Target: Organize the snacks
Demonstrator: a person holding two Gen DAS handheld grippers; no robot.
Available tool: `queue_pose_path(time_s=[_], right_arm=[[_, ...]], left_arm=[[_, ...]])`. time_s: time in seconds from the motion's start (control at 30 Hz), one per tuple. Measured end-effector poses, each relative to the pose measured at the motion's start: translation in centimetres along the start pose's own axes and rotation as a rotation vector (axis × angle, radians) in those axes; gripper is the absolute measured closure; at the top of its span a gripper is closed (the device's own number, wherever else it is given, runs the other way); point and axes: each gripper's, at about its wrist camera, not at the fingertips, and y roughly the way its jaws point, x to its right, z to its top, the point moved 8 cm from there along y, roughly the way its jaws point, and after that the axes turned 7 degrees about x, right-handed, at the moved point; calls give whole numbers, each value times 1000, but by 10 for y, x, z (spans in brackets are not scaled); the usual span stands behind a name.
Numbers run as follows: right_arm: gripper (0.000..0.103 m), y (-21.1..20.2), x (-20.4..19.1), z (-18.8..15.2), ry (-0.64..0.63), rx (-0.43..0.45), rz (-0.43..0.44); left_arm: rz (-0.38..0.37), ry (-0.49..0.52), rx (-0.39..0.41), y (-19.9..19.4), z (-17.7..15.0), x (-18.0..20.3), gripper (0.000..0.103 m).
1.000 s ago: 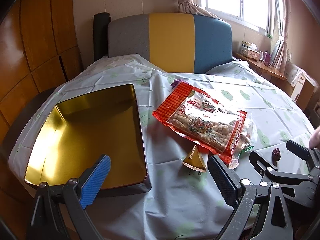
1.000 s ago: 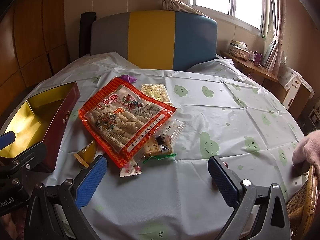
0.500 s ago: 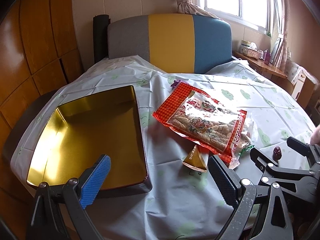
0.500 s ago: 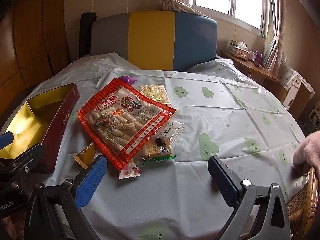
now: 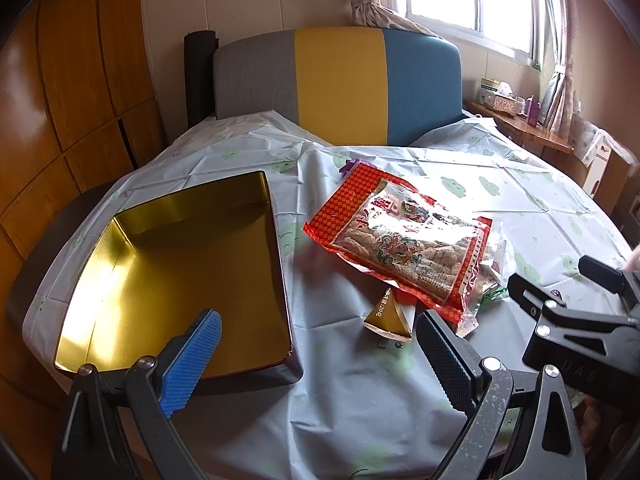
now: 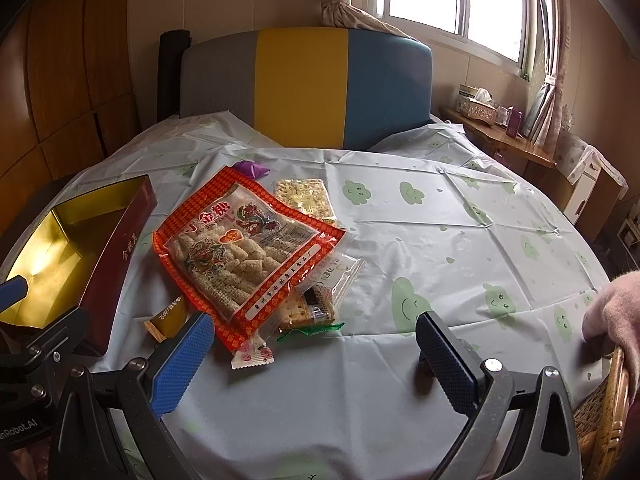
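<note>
Lettering "ZHEN" shows on clear cracker bag [image 6: 320, 300] under red snack packet [image 6: 244, 256].

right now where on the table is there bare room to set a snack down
The widest bare cloth lies right of the red snack bag, running out to the table edge. The gold tin is empty inside. A narrow strip separates tin and bag. It is crowded around the bag: cracker packet, gold triangle packet, purple candy, yellow bar.

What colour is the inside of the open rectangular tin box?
Shiny gold inside the open rectangular tin box; clearest in the left wrist view.
</note>
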Motion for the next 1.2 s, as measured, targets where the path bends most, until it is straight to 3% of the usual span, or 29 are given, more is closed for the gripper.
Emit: queue_pose_path(time_s=[0.47,0.7,1.13,1.2], right_arm=[[1,7,19,27,-23,9,7],[1,17,40,56,-57,16,8],[1,66,99,80,-57,10,-69],[1,71,101,78,-37,-6,-61]], left_arm=[[-7,26,-11,2,-2,8,4],[-15,28,-26,6,-2,11,4],[-49,57,-68,18,-2,26,5],[-81,51,-89,23,1,31,10]])
